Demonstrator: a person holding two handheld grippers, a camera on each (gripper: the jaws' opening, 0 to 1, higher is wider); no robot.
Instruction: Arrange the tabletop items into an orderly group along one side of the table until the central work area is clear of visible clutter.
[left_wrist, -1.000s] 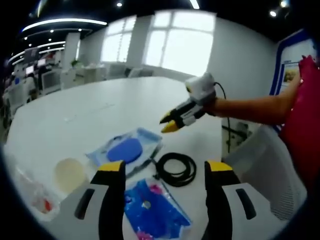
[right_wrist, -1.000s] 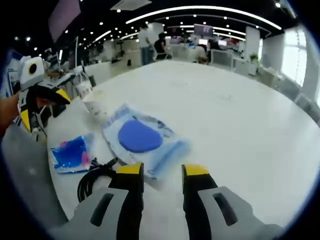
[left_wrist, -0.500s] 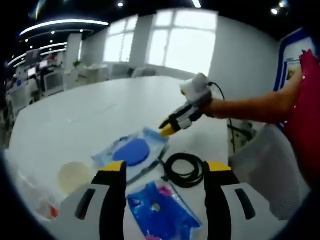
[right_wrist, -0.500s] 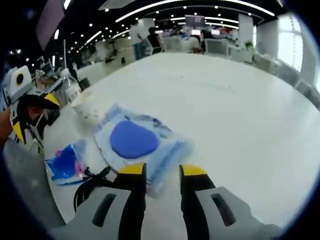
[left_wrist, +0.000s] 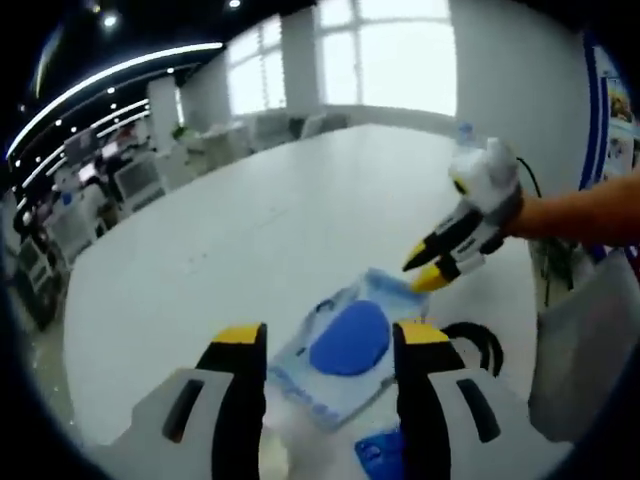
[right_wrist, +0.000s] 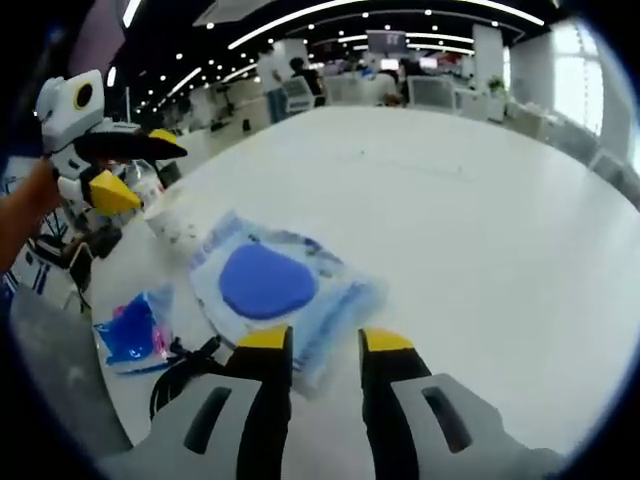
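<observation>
No writing can be read on any item. On the white table (right_wrist: 480, 250) lies a clear, crinkled plastic pouch (right_wrist: 275, 290) holding a smooth, rounded blue pad. The right gripper (right_wrist: 325, 342) has its yellow-tipped jaws a little apart, at the pouch's near edge. The left gripper (left_wrist: 328, 335), jaws spread, hangs over the same pouch (left_wrist: 340, 345). Beside the pouch sit a coiled black cable (right_wrist: 180, 375), a small blue and pink packet (right_wrist: 130, 335) and a pale cup (right_wrist: 172, 218).
</observation>
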